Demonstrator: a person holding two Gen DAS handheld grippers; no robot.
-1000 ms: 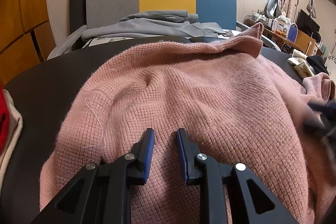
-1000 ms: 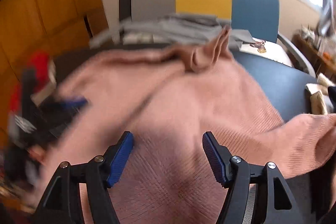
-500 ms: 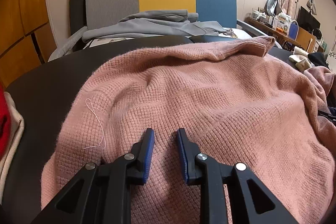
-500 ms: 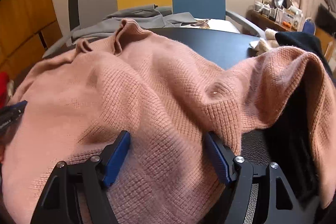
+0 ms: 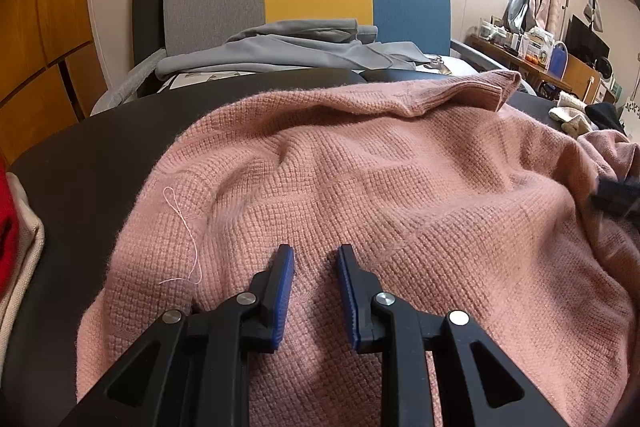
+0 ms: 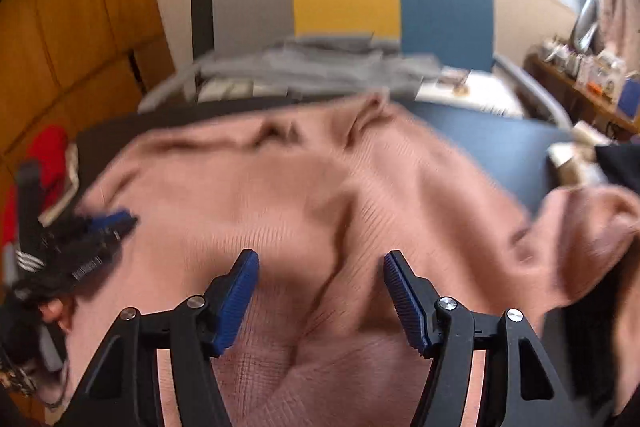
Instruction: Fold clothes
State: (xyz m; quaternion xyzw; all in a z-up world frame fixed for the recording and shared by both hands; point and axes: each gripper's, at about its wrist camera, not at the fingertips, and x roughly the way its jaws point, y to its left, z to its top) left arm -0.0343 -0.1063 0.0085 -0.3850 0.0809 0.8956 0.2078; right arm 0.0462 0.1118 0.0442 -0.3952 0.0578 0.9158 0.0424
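- Presently spread over the dark table [image 5: 96, 147]: pink knit sweater [image 5: 360, 187], rumpled, ribbed hem bunched at the far edge, one sleeve [image 6: 580, 227] flopped off to the right.
- Left gripper [image 5: 314, 267] narrowed to a slim gap, pinching a small ridge of knit near the front edge.
- Right gripper [image 6: 320, 279] wide, jaws just closing a little, a raised crease between the pads but no squeeze visible; view smeared.
- Likely trouble: closing on too thick a bunch, dragging lower layers and skewing the fold.
- Also risky: tugging against the left pinch, stretching the knit, or snagging the loose thread [image 5: 188, 231].
- Could trap that stray sleeve inside a lopsided fold.
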